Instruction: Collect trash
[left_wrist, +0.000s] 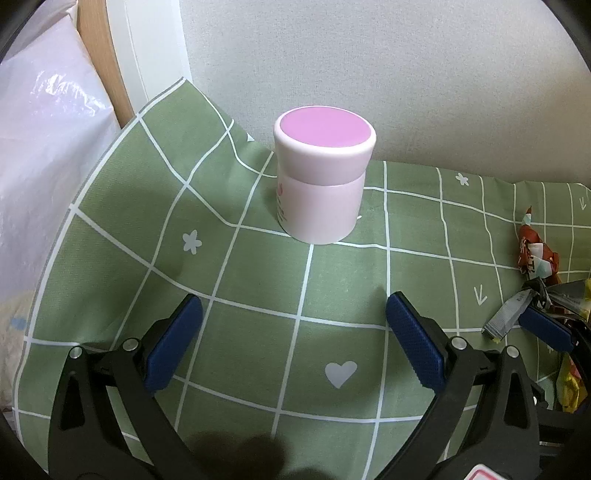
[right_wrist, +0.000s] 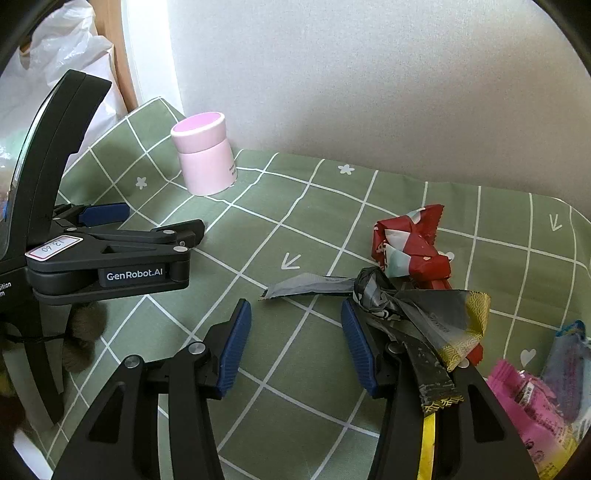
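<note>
Right gripper (right_wrist: 295, 339): jaws wide apart, nothing between them; black-and-gold wrapper (right_wrist: 417, 314) draped over the outer side of its right finger. Left gripper (left_wrist: 293, 345): spread open over bare green cloth (left_wrist: 258, 332), pink jar (left_wrist: 323, 173) well ahead.

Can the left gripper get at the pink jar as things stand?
Probably yes. The left gripper is open and the pink jar stands straight ahead with only bare green cloth between them.

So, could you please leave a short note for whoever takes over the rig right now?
Left gripper: open, empty, hovering over the green cloth before the pink jar.
Right gripper: open, empty, beside the wrappers.
Trash: red wrapper, black-and-gold wrapper, pink wrapper lie on the cloth.
Done: nothing collected in view.
Left: pick up every wrapper.
</note>
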